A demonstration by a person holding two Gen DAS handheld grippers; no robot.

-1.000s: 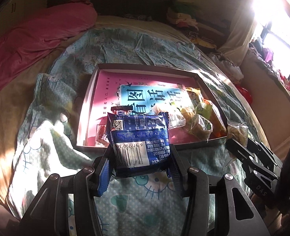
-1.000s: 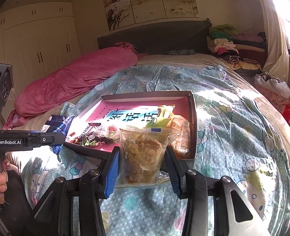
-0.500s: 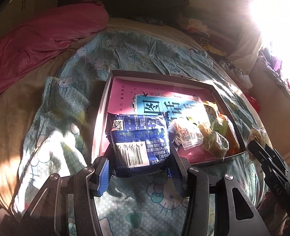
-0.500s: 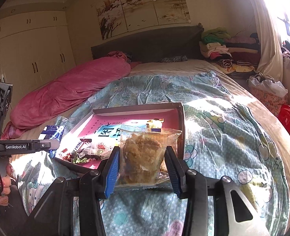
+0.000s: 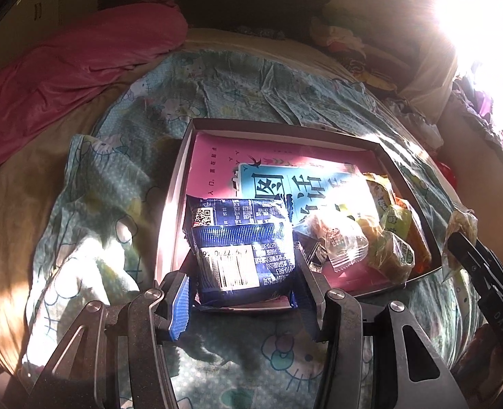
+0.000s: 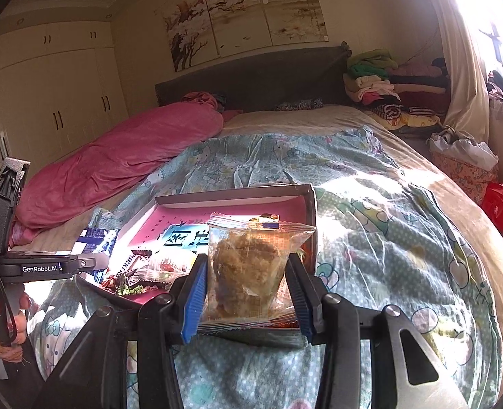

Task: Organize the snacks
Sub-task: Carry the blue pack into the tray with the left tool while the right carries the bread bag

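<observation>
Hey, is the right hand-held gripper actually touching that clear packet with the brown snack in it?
Touching. The right wrist view shows the right hand-held gripper with both blue pads pressed against the sides of the clear snack packet, holding it up in front of the box.

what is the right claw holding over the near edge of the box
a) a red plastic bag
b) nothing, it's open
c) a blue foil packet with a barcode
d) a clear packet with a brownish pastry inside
d: the right claw has its blue pads pressed on both sides of a clear packet showing a brownish crumbly pastry; the blue barcode packet sits in the left claw instead.
</observation>
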